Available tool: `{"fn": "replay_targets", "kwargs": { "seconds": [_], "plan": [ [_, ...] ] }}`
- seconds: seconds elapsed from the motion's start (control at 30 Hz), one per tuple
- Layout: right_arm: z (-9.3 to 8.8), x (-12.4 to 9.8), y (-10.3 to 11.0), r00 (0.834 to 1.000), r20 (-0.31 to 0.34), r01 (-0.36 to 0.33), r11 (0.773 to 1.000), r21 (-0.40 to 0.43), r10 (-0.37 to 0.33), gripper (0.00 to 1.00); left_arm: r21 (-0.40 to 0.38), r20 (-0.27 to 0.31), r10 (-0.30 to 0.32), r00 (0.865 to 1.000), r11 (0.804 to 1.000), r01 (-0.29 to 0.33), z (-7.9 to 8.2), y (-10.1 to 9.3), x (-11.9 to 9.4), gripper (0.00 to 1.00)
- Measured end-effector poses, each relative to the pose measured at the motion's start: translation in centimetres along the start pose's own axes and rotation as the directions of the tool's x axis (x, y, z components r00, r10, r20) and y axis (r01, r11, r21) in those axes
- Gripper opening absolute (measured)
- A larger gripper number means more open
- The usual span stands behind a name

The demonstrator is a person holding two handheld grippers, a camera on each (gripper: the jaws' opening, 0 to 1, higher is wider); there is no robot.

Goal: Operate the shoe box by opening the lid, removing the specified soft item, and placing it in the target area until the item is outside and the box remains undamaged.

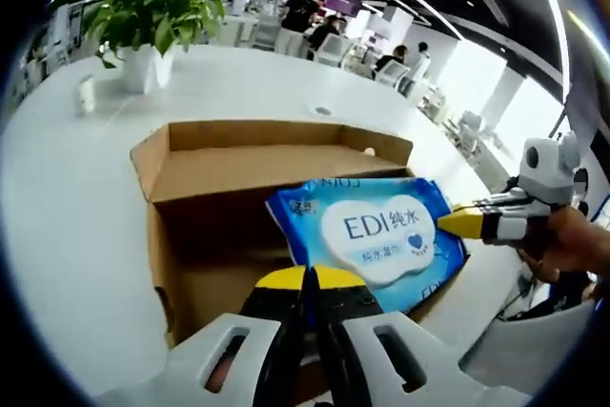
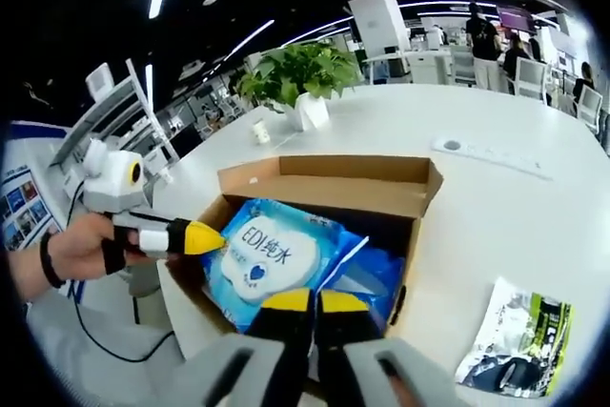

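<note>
Both views close, opposite sides, share box (image 1: 276, 173) (image 2: 334, 183).

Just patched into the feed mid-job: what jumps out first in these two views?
The blue wet-wipes pack marked EDI grabs the eye, tilted up out of the open cardboard shoe box on the white table. Both grippers are on it: the left gripper has its yellow-tipped jaws closed at the pack's near edge, and the right gripper is closed on the opposite edge. A green potted plant stands behind the box.
</note>
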State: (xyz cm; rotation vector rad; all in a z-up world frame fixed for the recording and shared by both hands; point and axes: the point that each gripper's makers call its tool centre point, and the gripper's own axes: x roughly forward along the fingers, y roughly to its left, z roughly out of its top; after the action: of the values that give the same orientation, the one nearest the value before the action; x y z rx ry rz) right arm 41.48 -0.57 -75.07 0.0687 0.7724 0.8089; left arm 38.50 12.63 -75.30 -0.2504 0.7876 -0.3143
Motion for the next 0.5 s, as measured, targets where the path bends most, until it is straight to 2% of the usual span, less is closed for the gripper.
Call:
{"fn": "replay_targets", "kwargs": {
  "seconds": [0.5],
  "plan": [
    [0.3,-1.6,-0.5,0.999,0.041,0.008,1.0,0.015,-0.009,0.0,0.044,0.02,-0.019,1.0,0.999,0.018,1.2,-1.6,-0.6,0.0]
  ]
}}
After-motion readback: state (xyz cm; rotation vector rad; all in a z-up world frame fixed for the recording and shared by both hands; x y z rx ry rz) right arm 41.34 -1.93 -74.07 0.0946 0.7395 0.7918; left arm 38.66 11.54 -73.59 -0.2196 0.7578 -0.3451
